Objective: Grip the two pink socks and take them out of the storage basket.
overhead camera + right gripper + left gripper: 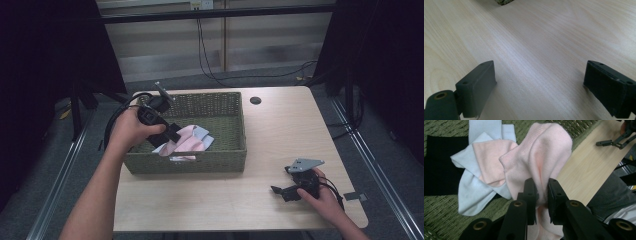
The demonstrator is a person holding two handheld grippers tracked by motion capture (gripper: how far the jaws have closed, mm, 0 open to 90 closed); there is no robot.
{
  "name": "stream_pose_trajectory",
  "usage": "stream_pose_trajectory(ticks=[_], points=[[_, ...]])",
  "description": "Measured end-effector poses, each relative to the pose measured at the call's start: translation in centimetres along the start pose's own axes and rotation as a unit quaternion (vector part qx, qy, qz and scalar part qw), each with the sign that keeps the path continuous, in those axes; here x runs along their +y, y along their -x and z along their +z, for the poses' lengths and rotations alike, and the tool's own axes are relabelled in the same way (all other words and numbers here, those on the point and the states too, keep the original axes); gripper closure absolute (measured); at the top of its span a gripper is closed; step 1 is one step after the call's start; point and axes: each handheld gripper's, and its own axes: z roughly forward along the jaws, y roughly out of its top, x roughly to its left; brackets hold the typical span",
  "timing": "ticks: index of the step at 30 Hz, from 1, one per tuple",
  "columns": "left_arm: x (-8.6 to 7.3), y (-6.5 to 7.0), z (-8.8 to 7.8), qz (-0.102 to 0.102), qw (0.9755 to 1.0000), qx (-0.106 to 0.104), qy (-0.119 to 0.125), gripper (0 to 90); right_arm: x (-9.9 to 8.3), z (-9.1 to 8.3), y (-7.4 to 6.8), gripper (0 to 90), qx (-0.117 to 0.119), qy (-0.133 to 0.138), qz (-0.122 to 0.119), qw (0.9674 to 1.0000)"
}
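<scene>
I see the pink sock [544,157] bunched up and pinched between the jaws of my left gripper [541,192], lifted a little inside the green woven basket [210,162]. Just beside it lie a pale blue sock [471,192] with another pink one [489,162] folded over it, and a black cloth [439,165] under them on the basket floor. The basket sits on the left half of the light wooden table [225,200]. My right gripper [287,191] rests low over the bare tabletop near the right front corner, well apart from the basket, its jaws spread wide with nothing between them
</scene>
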Motion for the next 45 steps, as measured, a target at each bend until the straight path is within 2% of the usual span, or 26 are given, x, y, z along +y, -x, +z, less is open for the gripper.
stream_pose_trajectory(ticks=[5, 7, 19, 35, 45], points=[[-0.4, 0.4, 0.0, 0.006, 1.0, -0.003, -0.001, 78.7, 0.0, 0.0, 0.0, 9.7, 0.0, 0.0, 0.0, 1.0], [-0.5, 0.8, 0.1, 0.008, 0.9999, -0.008, 0.006, 78.7, 0.0, 0.0, 0.0, 9.7, 0.0, 0.001, -0.002, 1.0], [-0.9, 2.7, 0.3, 0.039, 0.999, -0.022, 0.003, 78.6, 0.0, 0.0, 0.0, 9.7, 0.0, 0.0, -0.001, 1.0], [-2.1, 3.9, 1.2, 0.052, 0.9981, -0.032, 0.006, 78.3, 0.0, 0.0, 0.0, 9.7, 0.0, -0.001, 0.0, 1.0], [-2.6, 4.4, 2.4, 0.064, 0.9972, -0.038, 0.001, 78.0, 0.0, 0.0, 0.0, 9.7, 0.0, -0.001, -0.001, 1.0]])
